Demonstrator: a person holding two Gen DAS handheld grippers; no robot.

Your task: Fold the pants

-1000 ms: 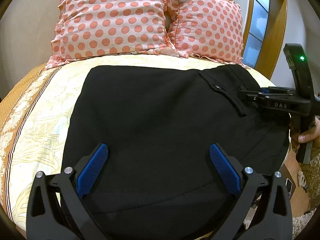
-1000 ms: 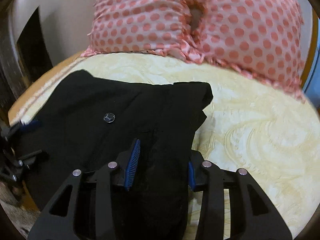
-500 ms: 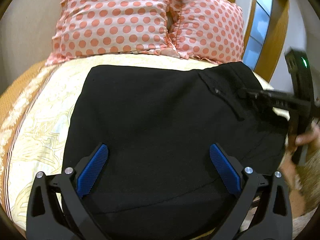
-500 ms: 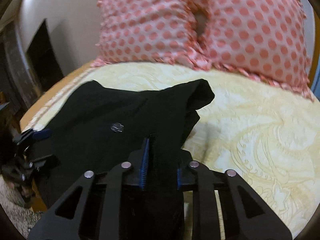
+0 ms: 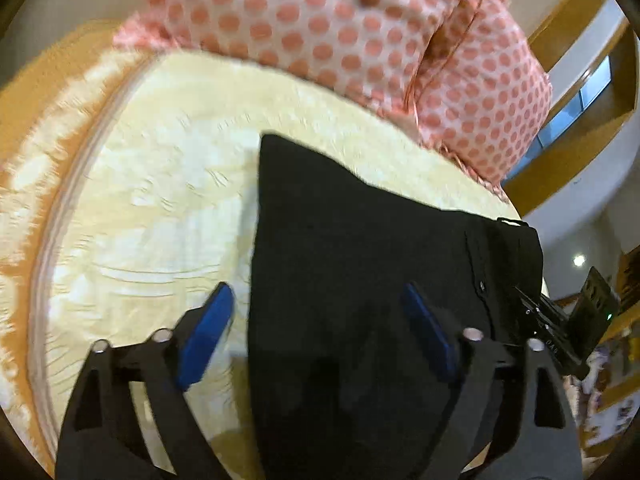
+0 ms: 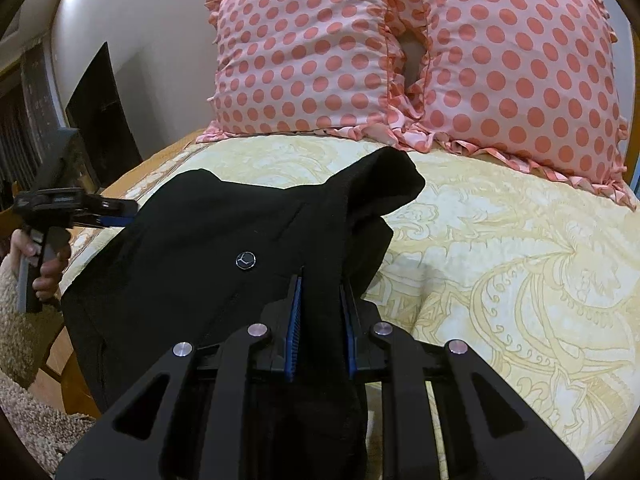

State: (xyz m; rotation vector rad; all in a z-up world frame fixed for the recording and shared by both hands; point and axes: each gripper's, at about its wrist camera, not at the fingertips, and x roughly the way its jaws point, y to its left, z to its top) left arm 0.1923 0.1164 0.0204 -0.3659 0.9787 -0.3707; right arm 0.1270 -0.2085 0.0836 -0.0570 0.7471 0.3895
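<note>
Black pants (image 5: 360, 280) lie folded on the yellow patterned bed (image 5: 152, 200). My left gripper (image 5: 320, 320) is open, its blue pads straddling the left edge of the pants, one over the bedspread and one over the cloth. In the right wrist view the pants (image 6: 208, 248) show a round button (image 6: 245, 260) and a raised, bunched far corner. My right gripper (image 6: 320, 312) is shut on a fold of the waist end and holds it. The left gripper also shows in the right wrist view (image 6: 116, 214), at the pants' far left edge. The right gripper's body (image 5: 560, 320) shows in the left wrist view.
Two pink polka-dot pillows (image 6: 400, 52) lean at the head of the bed. A wooden frame and window (image 5: 580, 92) stand to the right. Bare bedspread (image 6: 520, 260) spreads to the right of the pants. A beige carpet (image 6: 24, 360) lies beside the bed.
My right gripper closed on the fold of the pants. My left gripper swung left, from over the middle of the pants to their left edge. The pants' far corner has risen.
</note>
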